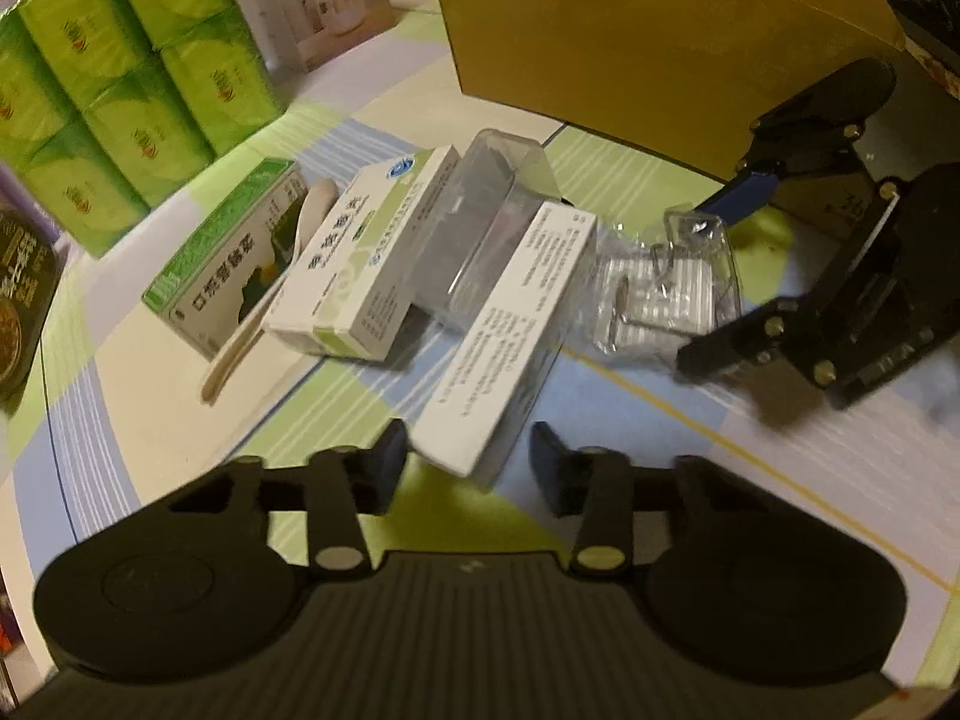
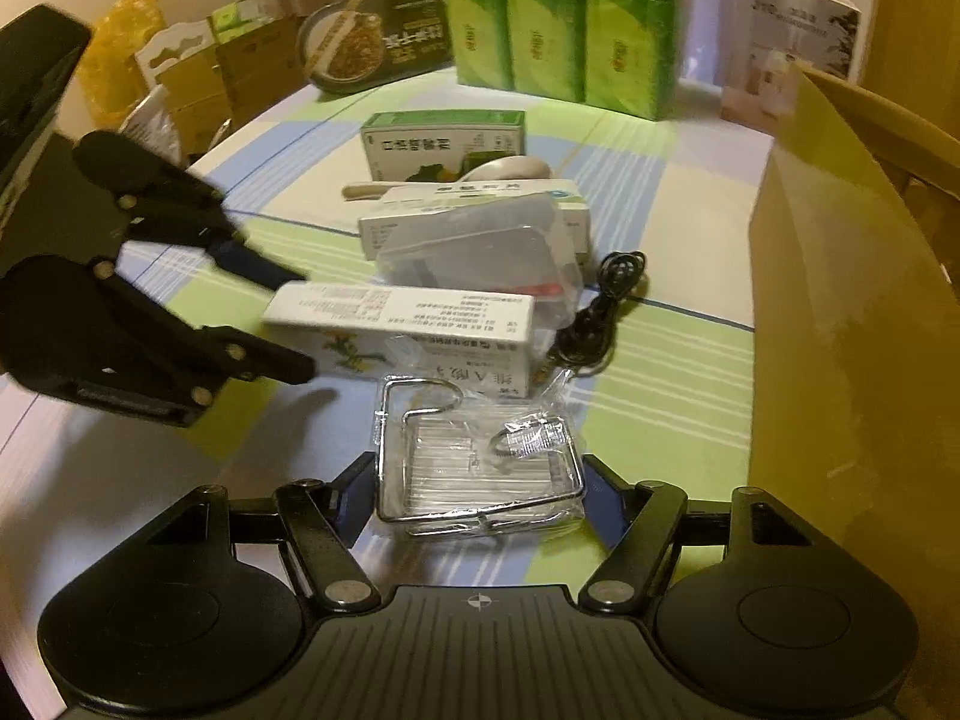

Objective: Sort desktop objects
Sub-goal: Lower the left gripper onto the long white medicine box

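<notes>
Counts of the items on a checked tablecloth [image 2: 660, 192].
Three medicine boxes: one green [image 2: 444, 141], one white with green trim [image 1: 366, 264], one long white [image 1: 510, 336]. One clear plastic case [image 1: 480, 222]. One pale spoon [image 1: 270, 288]. One wire rack in clear wrapping [image 2: 480, 468]. One black coiled cable [image 2: 600, 312]. One block of green tissue packs [image 1: 120, 78], at least six packs showing. One dark oval ready-meal tray [image 2: 378, 42]. One open cardboard carton [image 1: 648, 54].
</notes>
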